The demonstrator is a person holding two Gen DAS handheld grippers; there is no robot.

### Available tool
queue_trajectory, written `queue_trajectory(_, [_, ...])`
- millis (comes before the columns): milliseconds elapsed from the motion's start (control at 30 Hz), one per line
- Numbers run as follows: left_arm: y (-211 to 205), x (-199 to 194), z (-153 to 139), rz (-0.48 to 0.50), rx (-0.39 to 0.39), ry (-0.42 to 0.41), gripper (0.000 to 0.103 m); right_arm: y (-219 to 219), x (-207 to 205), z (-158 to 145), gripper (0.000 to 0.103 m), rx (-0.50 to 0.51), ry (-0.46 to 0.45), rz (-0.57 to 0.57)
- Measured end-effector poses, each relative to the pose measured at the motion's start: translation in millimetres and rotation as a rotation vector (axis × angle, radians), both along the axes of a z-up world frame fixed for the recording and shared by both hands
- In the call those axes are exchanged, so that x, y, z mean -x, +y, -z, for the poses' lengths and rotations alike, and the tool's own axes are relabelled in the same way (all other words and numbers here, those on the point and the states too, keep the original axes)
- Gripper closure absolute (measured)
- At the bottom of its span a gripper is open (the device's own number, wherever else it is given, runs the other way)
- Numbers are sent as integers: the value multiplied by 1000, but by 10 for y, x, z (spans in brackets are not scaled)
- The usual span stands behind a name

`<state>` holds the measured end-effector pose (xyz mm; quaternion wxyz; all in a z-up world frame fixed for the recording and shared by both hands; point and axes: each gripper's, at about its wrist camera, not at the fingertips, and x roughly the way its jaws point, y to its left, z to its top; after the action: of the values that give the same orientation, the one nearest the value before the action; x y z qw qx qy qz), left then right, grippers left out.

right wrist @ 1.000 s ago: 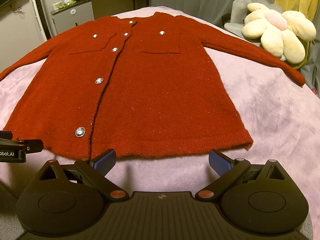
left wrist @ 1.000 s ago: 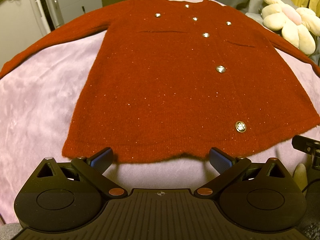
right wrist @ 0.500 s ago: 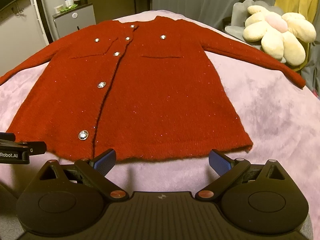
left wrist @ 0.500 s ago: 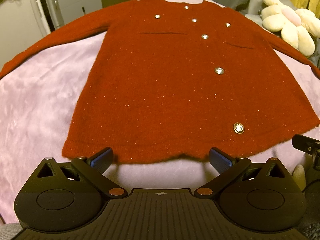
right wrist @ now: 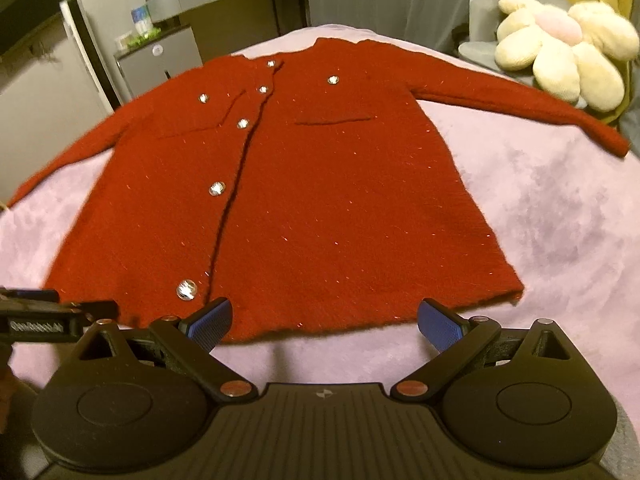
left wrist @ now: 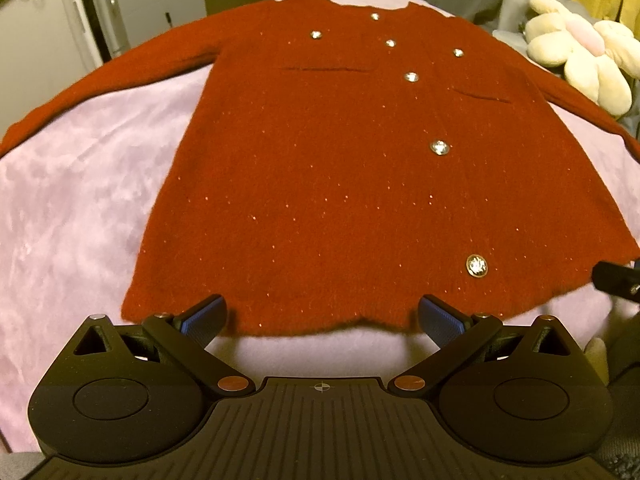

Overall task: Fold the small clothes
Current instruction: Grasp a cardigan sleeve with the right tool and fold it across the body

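Note:
A small red knit cardigan [left wrist: 340, 184] with silver buttons lies flat and face up on a pink blanket [left wrist: 72, 208], sleeves spread out to both sides. It also shows in the right wrist view [right wrist: 320, 200]. My left gripper [left wrist: 322, 318] is open and empty, just over the bottom hem, left of the lowest button [left wrist: 477, 266]. My right gripper [right wrist: 324, 320] is open and empty at the hem, right of the button placket. The left gripper's tip [right wrist: 48, 312] shows at the left edge of the right wrist view.
A cream flower-shaped plush [right wrist: 560, 48] sits on a grey seat beyond the right sleeve. Grey cabinets [right wrist: 160, 60] with small items on top stand behind the bed, with a white appliance [left wrist: 40, 40] at the left.
Both grippers have moved forward toward the hem, the right one more, and its view has tilted up. Both stay open. The cardigan has not moved.

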<state>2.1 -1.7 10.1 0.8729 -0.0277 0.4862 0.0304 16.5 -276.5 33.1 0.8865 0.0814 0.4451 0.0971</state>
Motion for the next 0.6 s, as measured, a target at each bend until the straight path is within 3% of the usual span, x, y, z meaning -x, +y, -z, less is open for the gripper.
queue_trajectory(133, [-19,-49,-133,-15,-20,-63,0,-362,-113,-53,4,-257,-15,33])
queue_trajectory(200, [-22,-132,-228,-23,-25,-111,0,-614,-191,-100,4,-356,-80,99])
queue_trajectory(267, [-57,-259,-295,-27,-59,-152,0,-902,-273,-150,4,-415,-216,209])
queue_trajectory(367, [-152,-579,-313,-52,-124,-185,0,-1319,-462,-114,4,-451,-393,355])
queue_trajectory(500, [-232,-1046,-157,-45,-121,-187,0,-1844,-953,67,4,-458,-374,479])
queue_trajectory(600, [-218,-1350,15,-64,-104,-191,0,-2227,-1369,225,15,-429,-344,561])
